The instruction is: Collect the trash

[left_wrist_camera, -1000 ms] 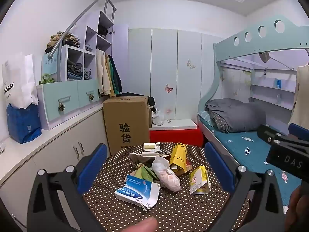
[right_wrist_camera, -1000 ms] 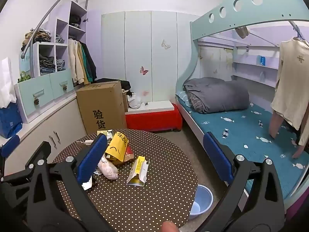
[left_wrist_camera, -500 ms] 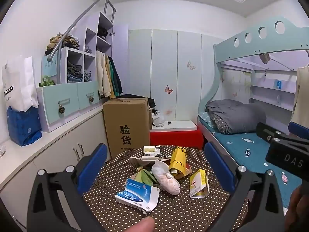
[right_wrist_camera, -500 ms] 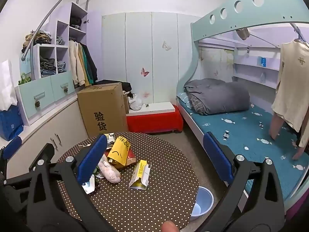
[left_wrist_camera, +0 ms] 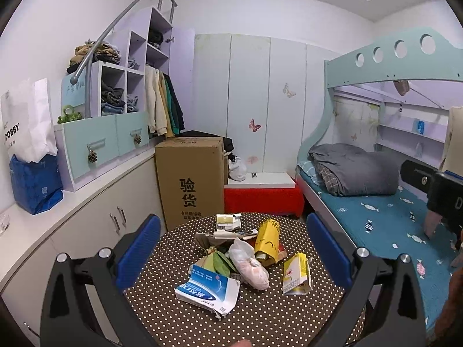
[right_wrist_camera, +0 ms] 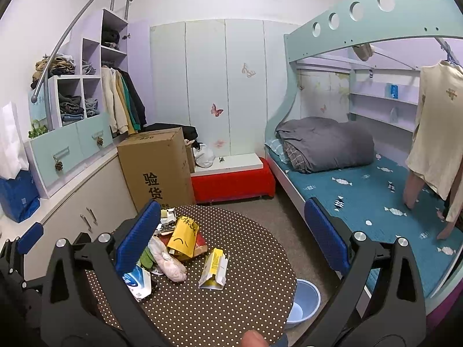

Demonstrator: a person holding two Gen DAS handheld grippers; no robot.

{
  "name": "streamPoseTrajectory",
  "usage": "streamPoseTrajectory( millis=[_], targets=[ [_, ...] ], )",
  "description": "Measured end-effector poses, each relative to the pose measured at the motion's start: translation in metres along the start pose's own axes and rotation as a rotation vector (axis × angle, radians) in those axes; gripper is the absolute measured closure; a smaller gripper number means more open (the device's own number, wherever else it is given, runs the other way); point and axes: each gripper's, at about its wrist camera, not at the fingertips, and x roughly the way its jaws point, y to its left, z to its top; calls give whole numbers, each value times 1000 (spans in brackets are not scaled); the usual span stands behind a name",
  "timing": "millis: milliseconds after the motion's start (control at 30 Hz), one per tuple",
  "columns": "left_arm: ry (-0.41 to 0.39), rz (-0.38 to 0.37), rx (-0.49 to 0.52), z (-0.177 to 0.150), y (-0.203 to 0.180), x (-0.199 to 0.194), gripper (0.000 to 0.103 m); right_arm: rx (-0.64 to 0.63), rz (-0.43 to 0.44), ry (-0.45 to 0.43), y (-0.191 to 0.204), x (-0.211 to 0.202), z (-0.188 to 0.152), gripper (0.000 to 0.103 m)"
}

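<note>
Trash lies in a pile on a round brown polka-dot table (left_wrist_camera: 260, 318) (right_wrist_camera: 231, 303). In the left wrist view I see a torn blue-and-white box (left_wrist_camera: 207, 289), a pale plastic bag (left_wrist_camera: 249, 266), green wrappers (left_wrist_camera: 217, 261), a yellow paper bag (left_wrist_camera: 267, 237) and a small yellow carton (left_wrist_camera: 296, 273). The right wrist view shows the yellow carton (right_wrist_camera: 215, 269), yellow bag (right_wrist_camera: 185, 235) and plastic bag (right_wrist_camera: 167, 261). My left gripper (left_wrist_camera: 233, 248) and right gripper (right_wrist_camera: 231, 237) both hover open above the table, holding nothing.
A pale blue bucket (right_wrist_camera: 303, 300) stands on the floor by the table's right edge. A tall cardboard box (left_wrist_camera: 191, 179), a red bench (left_wrist_camera: 263, 199), low cabinets (left_wrist_camera: 86, 225) on the left and a bunk bed (right_wrist_camera: 361, 190) on the right surround the table.
Both grippers have drawn back and risen slightly, so the pile sits a little lower and farther in view. Both stay open. The trash has not moved.
</note>
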Motion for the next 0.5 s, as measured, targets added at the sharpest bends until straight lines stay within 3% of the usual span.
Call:
streamPoseTrajectory(
  millis=[500],
  targets=[
    [-9, 12, 20, 15, -6, 7, 4, 3, -4, 9, -3, 14, 6, 6]
  ],
)
